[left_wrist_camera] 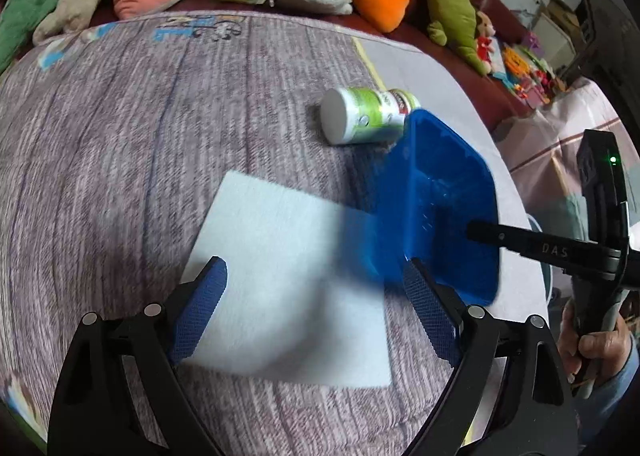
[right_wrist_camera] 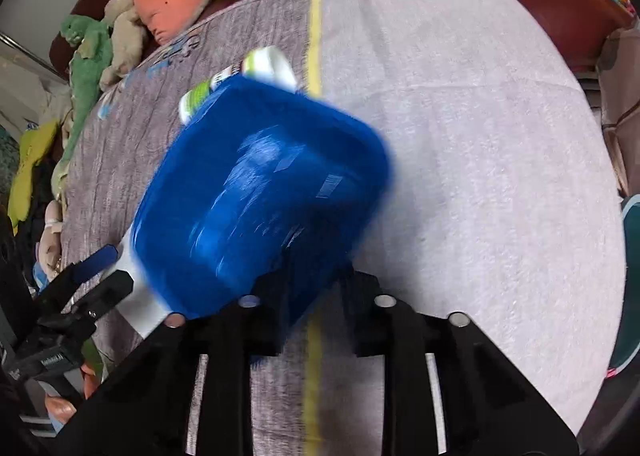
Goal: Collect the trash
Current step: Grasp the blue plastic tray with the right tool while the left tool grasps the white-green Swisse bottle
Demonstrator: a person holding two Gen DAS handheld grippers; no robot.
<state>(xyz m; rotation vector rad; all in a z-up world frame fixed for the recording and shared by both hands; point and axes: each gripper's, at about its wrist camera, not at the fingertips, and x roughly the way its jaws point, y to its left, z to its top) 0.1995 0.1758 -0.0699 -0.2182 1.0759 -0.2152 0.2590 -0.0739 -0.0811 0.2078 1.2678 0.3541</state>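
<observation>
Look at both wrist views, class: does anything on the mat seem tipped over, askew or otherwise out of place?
Yes. The green-labelled bottle lies on its side on the mat, just beyond the blue bin. The bin itself is tilted, gripped by the right tongs. A white paper sheet lies loose before the open left tongs.

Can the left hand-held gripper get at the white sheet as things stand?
Probably yes. The left hand-held gripper is open right over the white sheet, nothing between them. The blue bin, held by the right hand-held gripper, only overlaps the sheet's right edge.
</observation>
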